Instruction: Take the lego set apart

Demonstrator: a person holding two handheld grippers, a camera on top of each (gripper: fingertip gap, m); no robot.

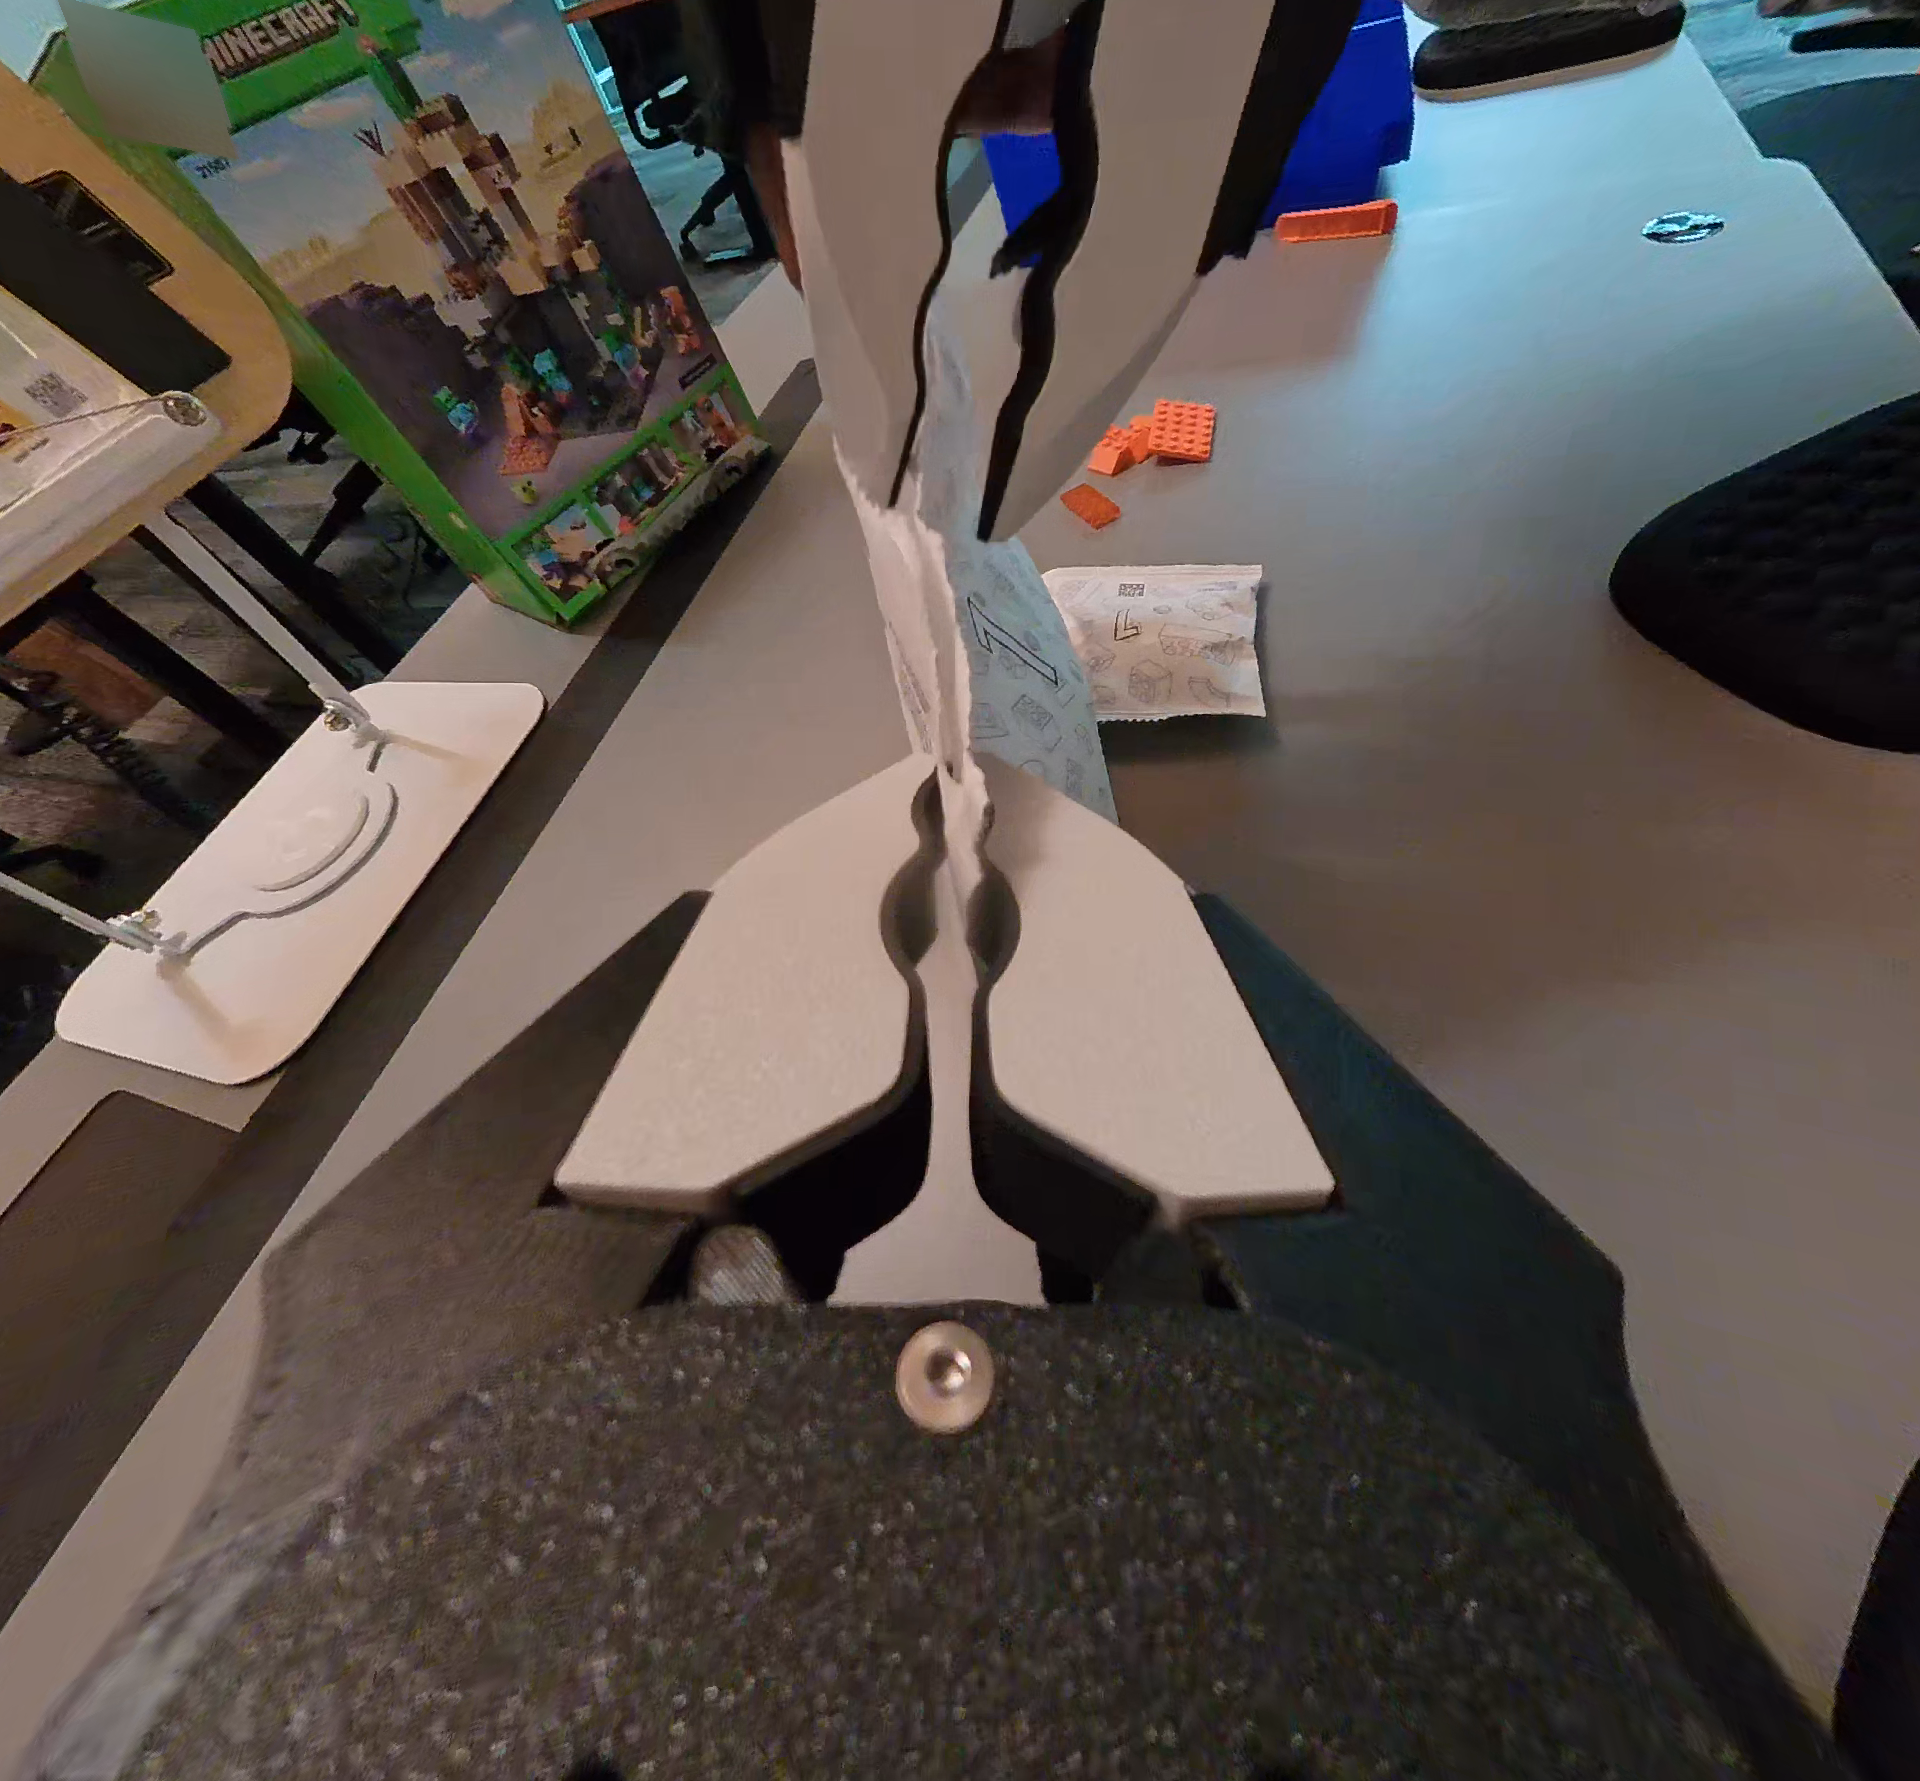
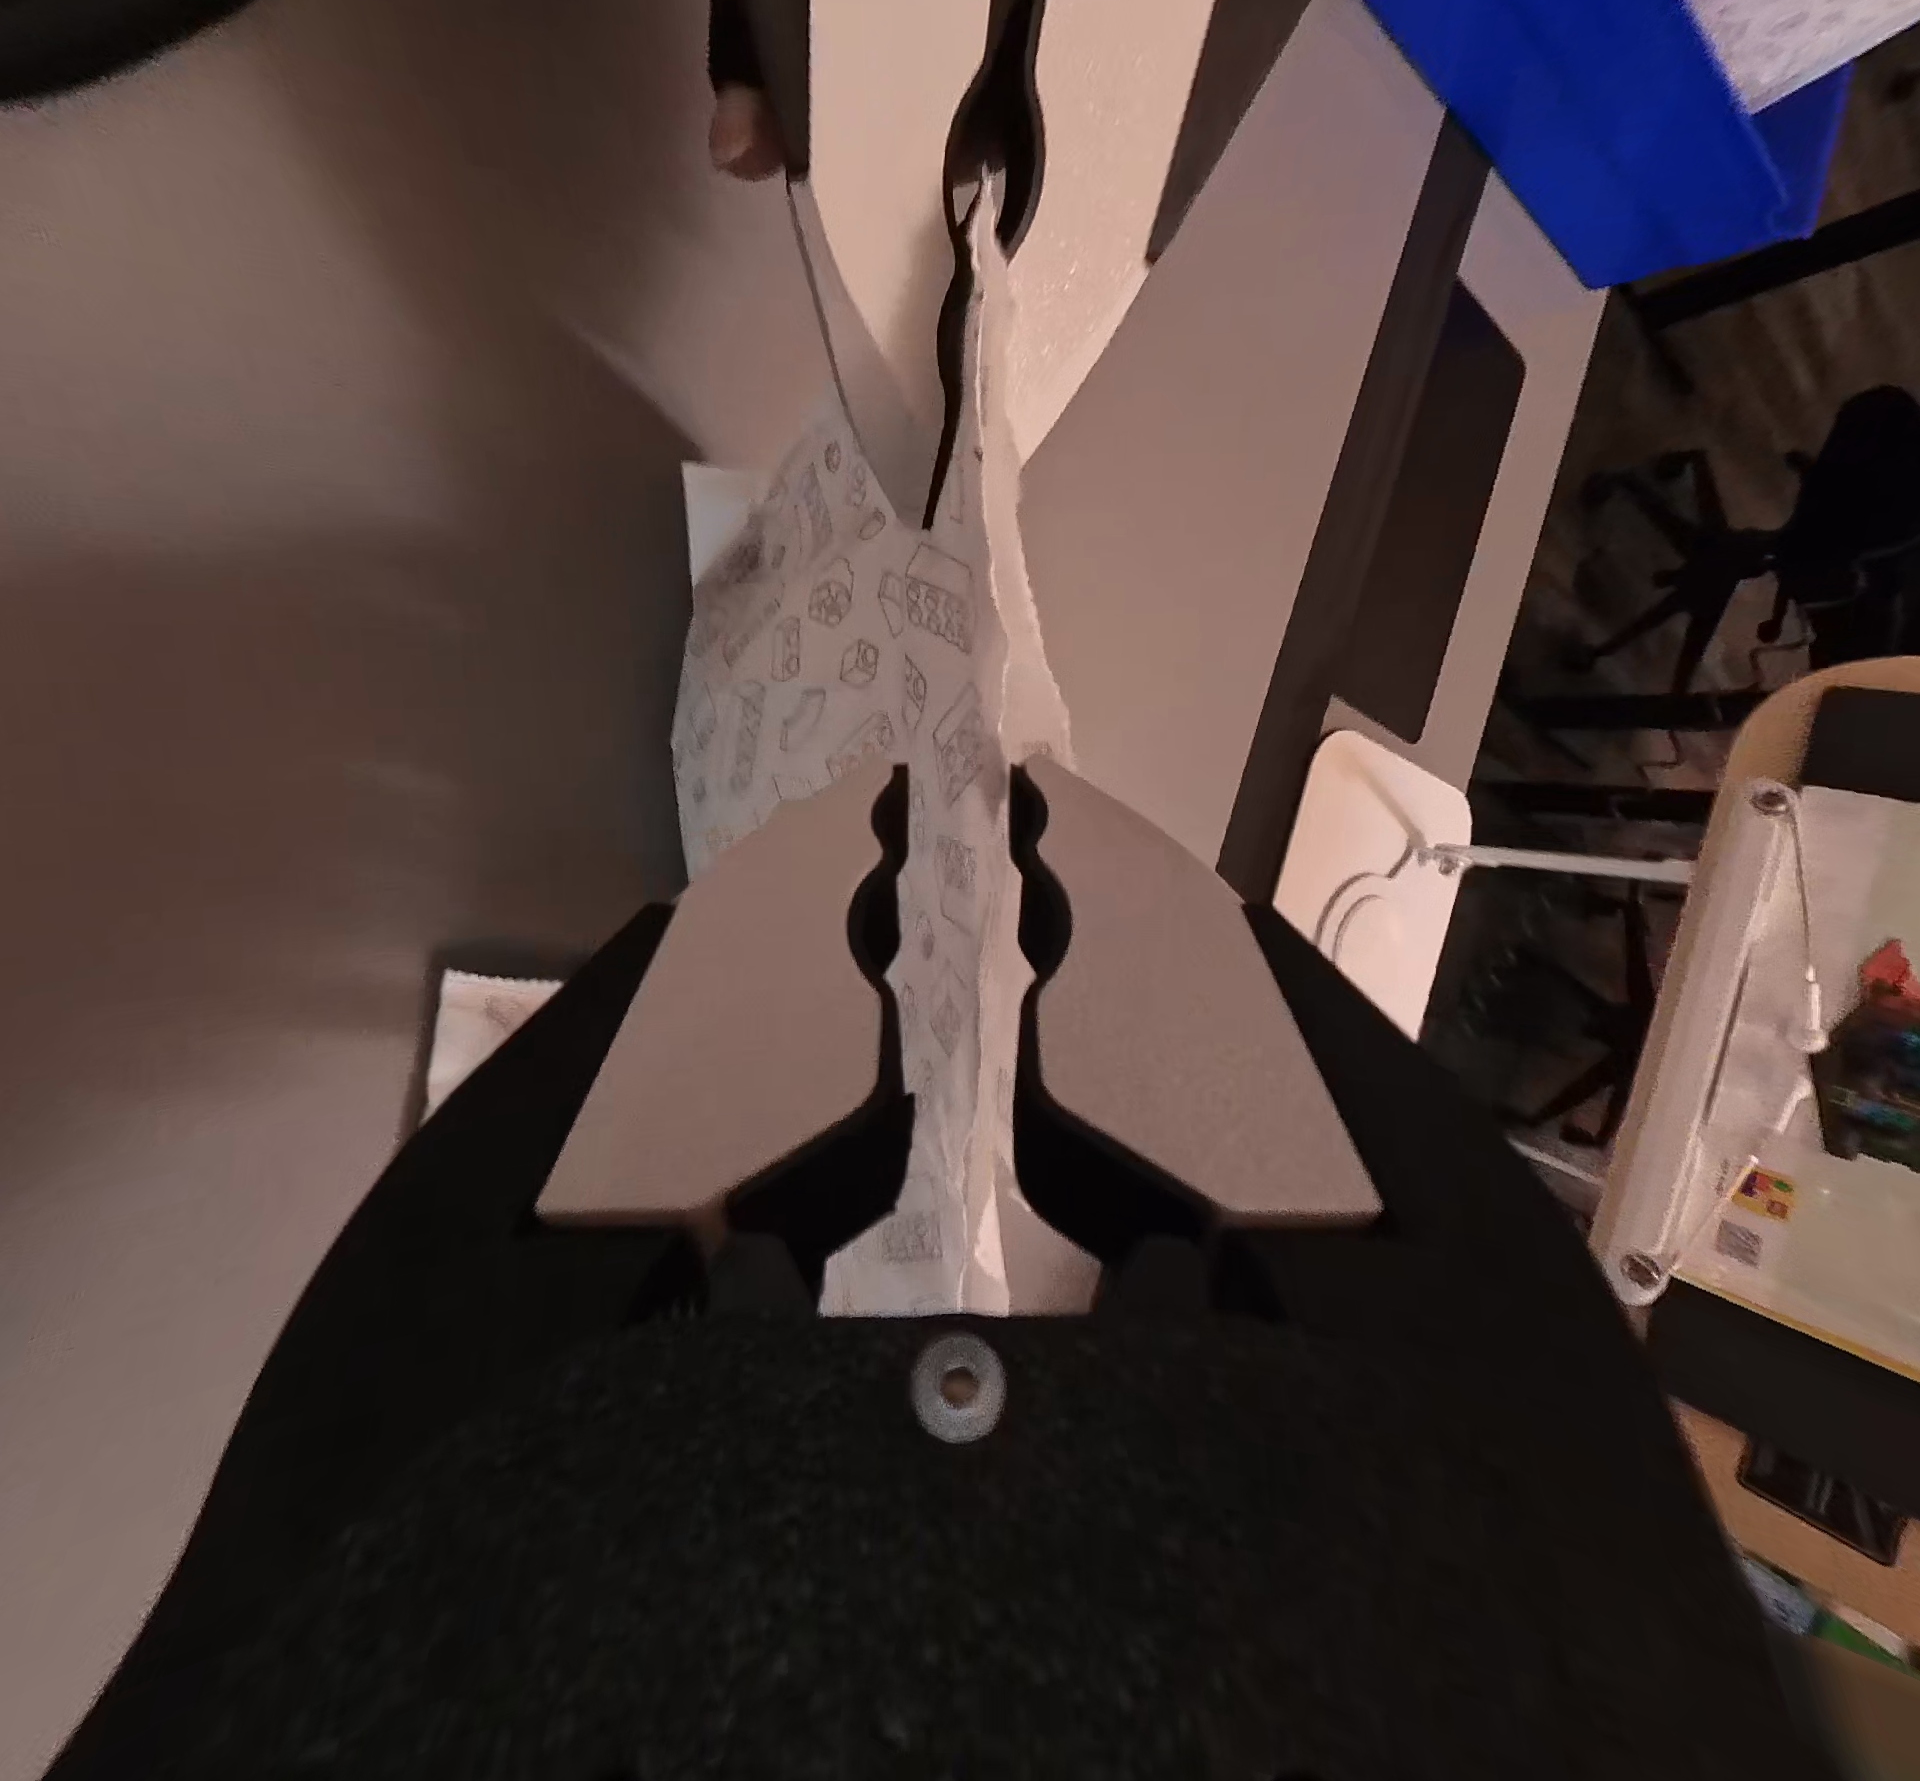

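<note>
1. The paper bag (image 1: 1023, 651) hung in the air above the worktop (image 1: 1455, 900), stretched between both tongs; thin, light, soft, it looked easy to tear.
2. Left tongs (image 1: 951, 822) were clamped on its near top edge, right tongs (image 2: 961, 775) on its far one.
3. Gripping near the seam seemed best.
4. Orange bricks (image 1: 1158, 443) lay far right.

The left tongs (image 1: 951, 796) have two flat pale grey fingers (image 1: 769, 1025) with scalloped inner edges, set in black angular holders on a speckled dark body with one silver screw (image 1: 943, 1373). The right tongs (image 2: 961, 775) match; their screw (image 2: 958, 1386) looks dull grey.
</note>
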